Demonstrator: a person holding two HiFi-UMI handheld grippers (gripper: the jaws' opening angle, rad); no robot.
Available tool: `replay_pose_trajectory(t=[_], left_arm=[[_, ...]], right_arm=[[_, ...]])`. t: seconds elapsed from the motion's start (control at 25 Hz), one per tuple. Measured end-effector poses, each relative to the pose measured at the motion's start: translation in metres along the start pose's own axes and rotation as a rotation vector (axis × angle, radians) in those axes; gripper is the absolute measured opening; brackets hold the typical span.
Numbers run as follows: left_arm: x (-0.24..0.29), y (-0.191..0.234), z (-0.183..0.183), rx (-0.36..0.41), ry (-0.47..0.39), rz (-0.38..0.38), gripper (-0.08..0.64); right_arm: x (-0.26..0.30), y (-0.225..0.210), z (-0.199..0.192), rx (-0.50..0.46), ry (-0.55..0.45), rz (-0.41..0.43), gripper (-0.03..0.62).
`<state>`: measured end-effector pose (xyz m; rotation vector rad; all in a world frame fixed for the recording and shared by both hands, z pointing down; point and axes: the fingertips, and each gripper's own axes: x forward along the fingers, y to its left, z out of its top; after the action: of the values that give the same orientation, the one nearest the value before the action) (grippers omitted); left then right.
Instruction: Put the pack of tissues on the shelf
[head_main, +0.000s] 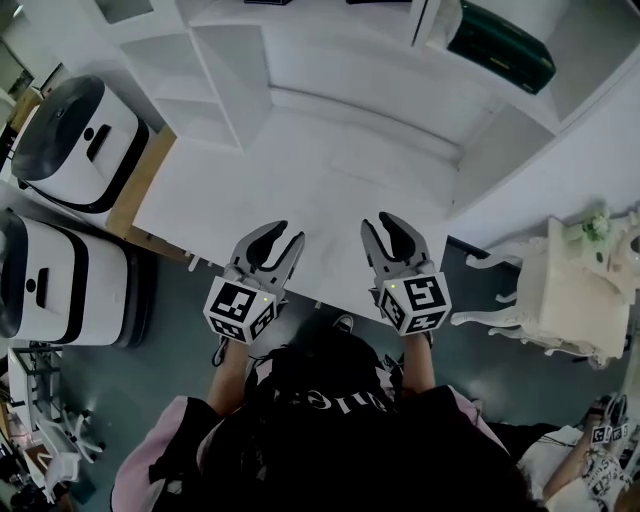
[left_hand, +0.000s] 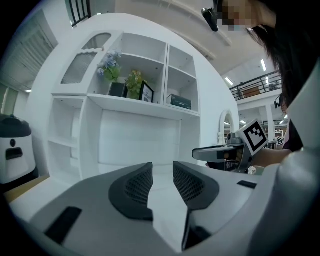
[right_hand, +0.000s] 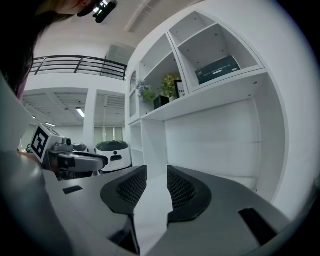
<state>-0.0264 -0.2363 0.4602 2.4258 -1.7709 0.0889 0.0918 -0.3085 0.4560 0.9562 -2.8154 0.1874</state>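
My jaws stand apart, empty — left gripper (head_main: 281, 238) and right gripper (head_main: 383, 222) over the near edge of the desk (head_main: 300, 190); the tissue pack (head_main: 500, 45) lies on the shelf (head_main: 240, 90), upper right compartment

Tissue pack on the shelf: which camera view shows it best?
The right gripper view: the dark green tissue pack lies in the upper right shelf compartment, its long printed side facing the camera. The head view shows the pack from steeply above; the left gripper view shows it small.
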Motion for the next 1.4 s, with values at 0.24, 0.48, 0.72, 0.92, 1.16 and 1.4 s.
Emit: replay_pose_trajectory(t=[0.24, 0.48, 0.72, 0.92, 1.16, 1.4], left_arm=[[-0.063, 0.02, -0.008, -0.012, -0.01, 0.002, 0.092], [-0.117, 0.025, -0.018, -0.01, -0.008, -0.025, 0.083], [-0.17, 0.017, -0.03, 0.003, 0.001, -0.059, 0.083], [-0.204, 0.017, -0.037, 0.005, 0.002, -0.063, 0.083], [-0.226, 0.014, -0.039, 0.008, -0.009, -0.063, 0.083], [-0.234, 0.013, -0.04, 0.002, -0.016, -0.06, 0.08]], right_arm=[[-0.002, 0.073, -0.01, 0.012, 0.011, 0.028, 0.15], [-0.014, 0.137, -0.023, 0.007, 0.026, 0.032, 0.15], [-0.033, 0.191, -0.04, 0.011, 0.022, 0.017, 0.132], [-0.044, 0.223, -0.046, 0.006, 0.014, 0.01, 0.102], [-0.055, 0.244, -0.046, -0.014, 0.006, 0.01, 0.08], [-0.061, 0.253, -0.047, -0.04, 0.018, 0.018, 0.075]])
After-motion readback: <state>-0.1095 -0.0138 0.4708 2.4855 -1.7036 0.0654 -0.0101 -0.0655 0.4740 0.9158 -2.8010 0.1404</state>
